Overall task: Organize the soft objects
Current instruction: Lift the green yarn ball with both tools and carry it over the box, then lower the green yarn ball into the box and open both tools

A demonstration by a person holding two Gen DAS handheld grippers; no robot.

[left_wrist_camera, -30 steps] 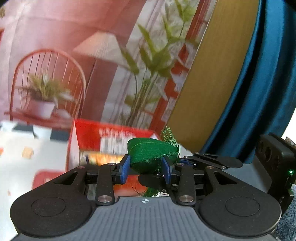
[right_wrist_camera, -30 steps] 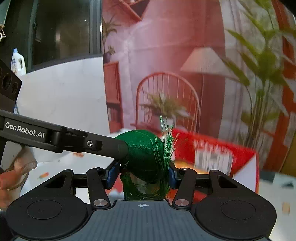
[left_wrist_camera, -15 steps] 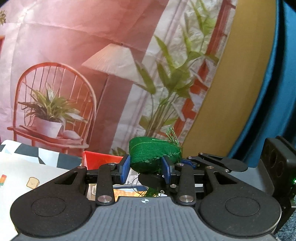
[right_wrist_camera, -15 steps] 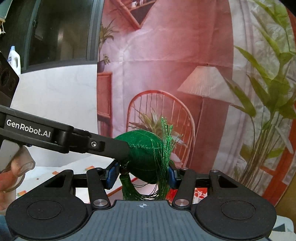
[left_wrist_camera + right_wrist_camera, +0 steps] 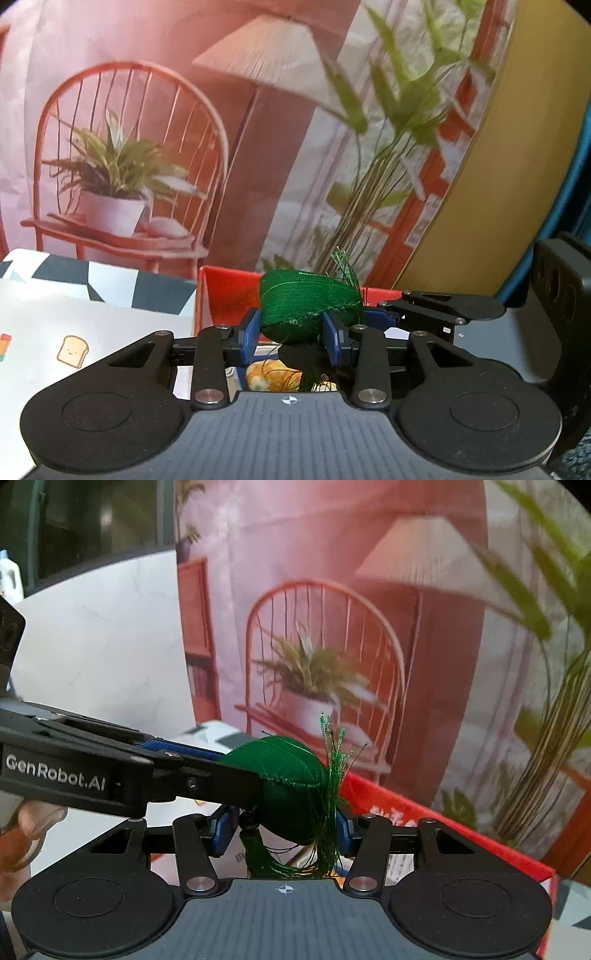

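Green tasselled pouch [image 5: 308,306] gripped jointly by left tongs [image 5: 291,334] and right tongs [image 5: 282,827]. Red box [image 5: 443,830] just beyond and below, open side up. Tassel hanging near side.

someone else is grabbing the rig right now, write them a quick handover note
Left claw: shut on the green stuffed ornament.
Right claw: shut on the same ornament, from the other side, tassel hanging below.
Ornament is held in the air just in front of the red box, not yet inside.
Done: pickup.
Left: probably lower it into the box, then open both claws.
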